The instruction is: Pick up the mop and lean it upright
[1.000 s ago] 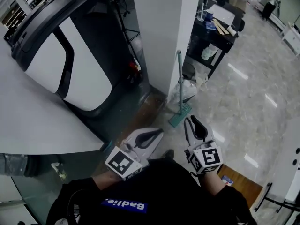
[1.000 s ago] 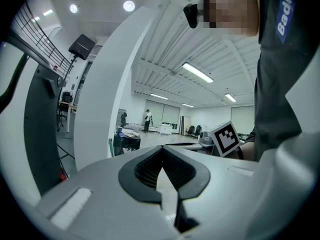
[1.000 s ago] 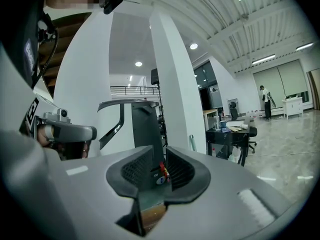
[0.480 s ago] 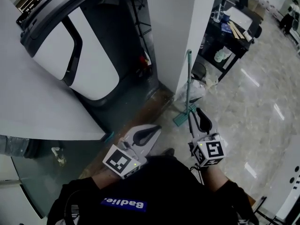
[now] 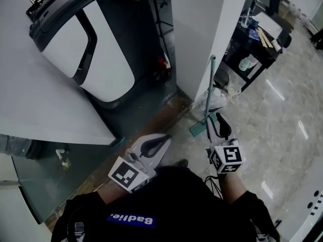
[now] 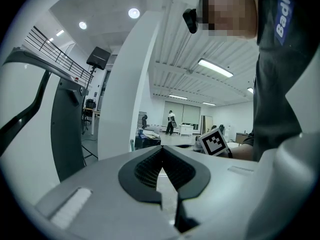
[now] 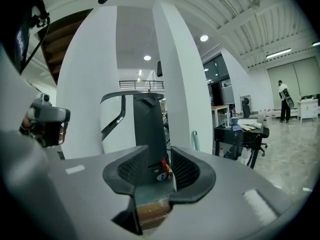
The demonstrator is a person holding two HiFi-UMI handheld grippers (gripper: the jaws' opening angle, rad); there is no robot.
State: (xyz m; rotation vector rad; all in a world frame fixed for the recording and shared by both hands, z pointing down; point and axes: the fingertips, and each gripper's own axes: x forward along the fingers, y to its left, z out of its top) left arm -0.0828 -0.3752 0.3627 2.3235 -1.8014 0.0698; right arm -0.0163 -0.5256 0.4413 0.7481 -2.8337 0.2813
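Leaning against the near corner of the white square pillar [image 5: 202,34], the slim teal-green mop [image 5: 209,92] stands almost upright. Its thin pole rises along the pillar's edge. Its flat teal head rests on the floor at the pillar's foot, beside a crumpled pale bag.

The right gripper [image 5: 218,117] is held just out from the pillar's foot, with its black jaws close beside the lower pole and the mop head in the head view. Its own view shows the right gripper [image 7: 159,156] with the jaws partly apart. They have just been opening, and nothing sits between them. Only a dark grey and white machine [image 7: 145,119], on the far side of the pillar, shows through the gap. The rounded top of the mop [image 7: 196,140] appears off to the right of that gap against the pillar, clear of both pads.

The left gripper [image 5: 164,141] is further out from the pillar, well apart from the mop. In its own view the left gripper [image 6: 161,151] has its ribbed black jaws closed tip to tip, holding nothing.
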